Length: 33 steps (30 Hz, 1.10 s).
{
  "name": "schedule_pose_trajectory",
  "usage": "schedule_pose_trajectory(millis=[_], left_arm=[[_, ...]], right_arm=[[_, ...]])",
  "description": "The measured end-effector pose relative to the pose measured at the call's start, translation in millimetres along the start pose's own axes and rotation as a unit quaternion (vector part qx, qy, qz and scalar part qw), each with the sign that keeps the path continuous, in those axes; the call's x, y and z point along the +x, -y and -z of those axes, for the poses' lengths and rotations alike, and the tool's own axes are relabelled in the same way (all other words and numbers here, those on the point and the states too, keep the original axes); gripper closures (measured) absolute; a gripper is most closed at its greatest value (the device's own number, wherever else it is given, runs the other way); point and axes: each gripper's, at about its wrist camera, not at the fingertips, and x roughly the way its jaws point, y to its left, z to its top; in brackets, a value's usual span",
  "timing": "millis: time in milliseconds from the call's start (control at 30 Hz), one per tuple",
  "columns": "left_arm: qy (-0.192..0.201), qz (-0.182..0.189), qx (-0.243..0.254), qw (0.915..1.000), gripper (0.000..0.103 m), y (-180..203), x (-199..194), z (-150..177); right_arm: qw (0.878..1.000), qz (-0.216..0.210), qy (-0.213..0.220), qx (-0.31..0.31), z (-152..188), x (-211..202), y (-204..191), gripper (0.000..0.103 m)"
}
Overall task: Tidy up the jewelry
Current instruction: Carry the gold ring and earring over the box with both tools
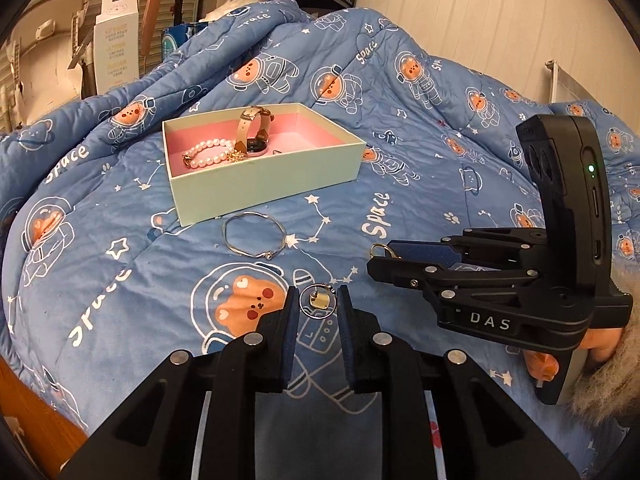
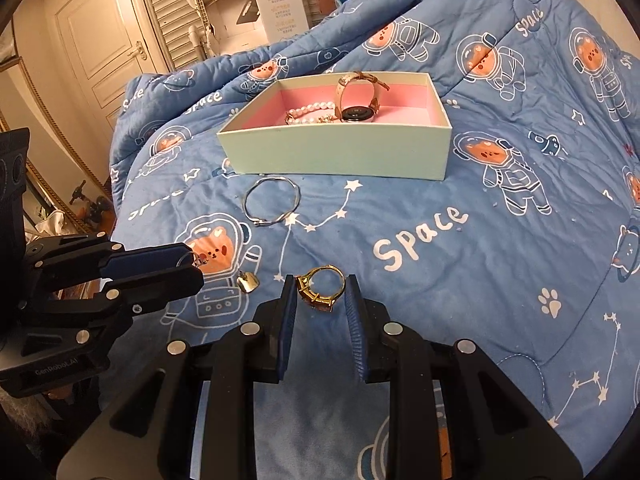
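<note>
My left gripper is shut on a small silver hoop earring. Its heart charm dangles just above the quilt in the right wrist view, below the left gripper. My right gripper is shut on a gold ring with a pink stone. It appears from the side as the right gripper in the left wrist view. A mint box with pink lining holds a pearl bracelet and a watch. A silver bangle lies on the quilt in front of the box.
Everything rests on a rumpled blue space-print quilt that rises behind the box. A white carton and a door stand beyond the bed. A hand in a furry sleeve holds the right gripper.
</note>
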Motion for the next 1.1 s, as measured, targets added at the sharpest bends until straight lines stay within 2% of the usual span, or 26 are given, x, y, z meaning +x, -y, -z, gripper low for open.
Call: schedule_pose_trajectory(millis=[333,700,1100], left_arm=[[0.023,-0.004,0.000,0.9997,0.085,-9.6,-24.1,-23.8],[0.044,-0.008,0.000,0.9990,0.085,-20.6,-23.3,-62.7],[0.006,-0.013,-0.017,0.9998,0.085,-52.2,16.5,-102.3]], right_arm=[[0.999,-0.019,0.033,-0.021,-30.6,-26.3,-12.8,0.078],[0.997,-0.026,0.059,-0.042,-76.4,-34.6,-19.1,0.078],[0.999,-0.015,0.021,-0.024,-119.9,2.4,8.3,0.078]])
